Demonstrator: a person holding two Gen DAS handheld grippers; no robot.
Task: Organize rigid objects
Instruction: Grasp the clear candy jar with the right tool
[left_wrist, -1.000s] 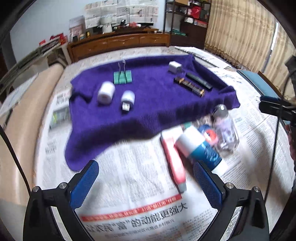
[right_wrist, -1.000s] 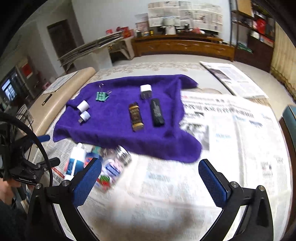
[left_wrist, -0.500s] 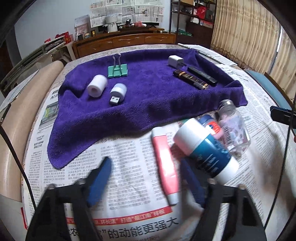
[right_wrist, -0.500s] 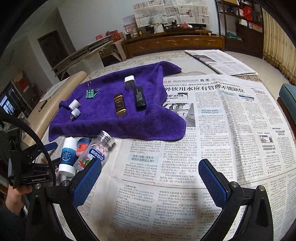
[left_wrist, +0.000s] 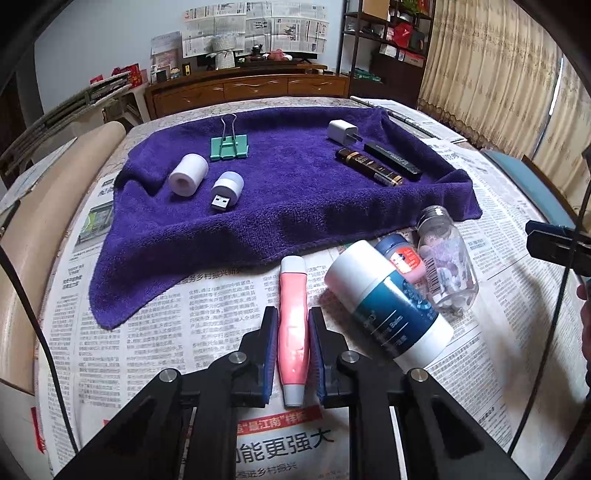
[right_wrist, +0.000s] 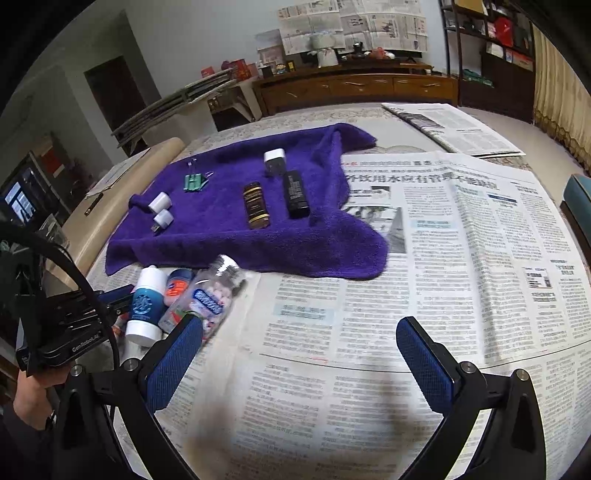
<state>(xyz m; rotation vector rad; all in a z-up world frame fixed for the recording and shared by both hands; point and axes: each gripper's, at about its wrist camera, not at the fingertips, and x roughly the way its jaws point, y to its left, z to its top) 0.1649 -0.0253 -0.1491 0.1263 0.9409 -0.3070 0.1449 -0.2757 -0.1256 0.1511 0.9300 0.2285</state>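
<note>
My left gripper (left_wrist: 292, 317) is shut on a pink tube (left_wrist: 293, 325) that lies on the newspaper in front of the purple towel (left_wrist: 288, 199). Beside it lie a blue-and-white bottle (left_wrist: 388, 306), a small blue-capped tube (left_wrist: 400, 254) and a clear pill bottle (left_wrist: 447, 262). On the towel are a white roll (left_wrist: 188, 173), a USB light (left_wrist: 227, 190), a green binder clip (left_wrist: 229, 146), a white charger (left_wrist: 341, 131), a brown bar (left_wrist: 369, 166) and a black bar (left_wrist: 391, 160). My right gripper (right_wrist: 299, 350) is open and empty above the newspaper, right of the bottles (right_wrist: 207, 299).
Newspaper (right_wrist: 461, 258) covers the table around the towel. A beige roll (left_wrist: 29, 236) lies along the left edge. A wooden sideboard (left_wrist: 251, 86) stands behind. The right gripper's body (left_wrist: 554, 247) shows at the right edge of the left wrist view.
My left gripper moved forward and closed its fingers onto the pink tube. My right gripper drifted over the newspaper and stayed open.
</note>
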